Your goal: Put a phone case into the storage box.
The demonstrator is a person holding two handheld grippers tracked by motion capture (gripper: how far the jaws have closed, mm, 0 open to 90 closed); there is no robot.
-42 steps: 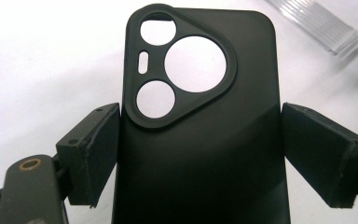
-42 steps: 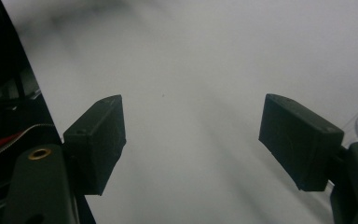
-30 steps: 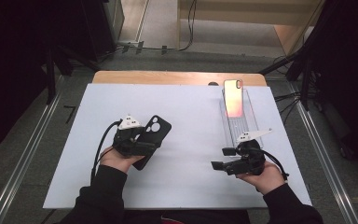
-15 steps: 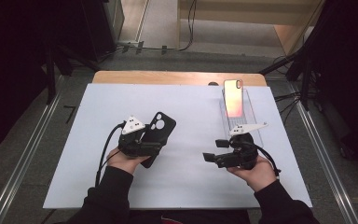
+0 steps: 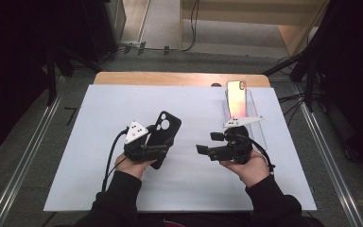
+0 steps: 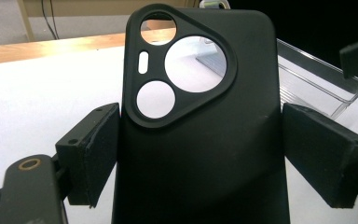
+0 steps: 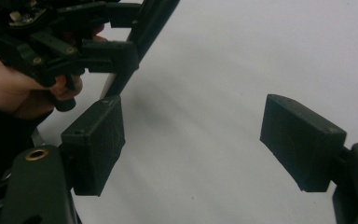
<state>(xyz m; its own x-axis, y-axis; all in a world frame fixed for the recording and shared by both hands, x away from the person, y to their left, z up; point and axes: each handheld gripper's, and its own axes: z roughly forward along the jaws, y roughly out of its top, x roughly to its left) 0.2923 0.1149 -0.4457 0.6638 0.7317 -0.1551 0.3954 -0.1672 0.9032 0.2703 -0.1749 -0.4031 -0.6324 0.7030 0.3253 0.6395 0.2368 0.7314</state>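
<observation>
While the left gripper [image 5: 157,147] clamps its fingers on the black phone case [image 6: 200,121], the right gripper's [image 5: 207,144] fingers gape empty and the phone [image 5: 237,98] waits in the far clear tray [image 5: 261,130], unfitted.

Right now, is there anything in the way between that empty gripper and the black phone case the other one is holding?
Nothing visible: bare white table lies between the open right gripper and the black phone case clamped in the left gripper.

Your sleeves are black; your left gripper [image 5: 158,147] and right gripper [image 5: 207,144] are black too, each with a grey three-cornered plate on top, thick blocky jaw pads, small brass rings, and a black cable trailing back.
</observation>
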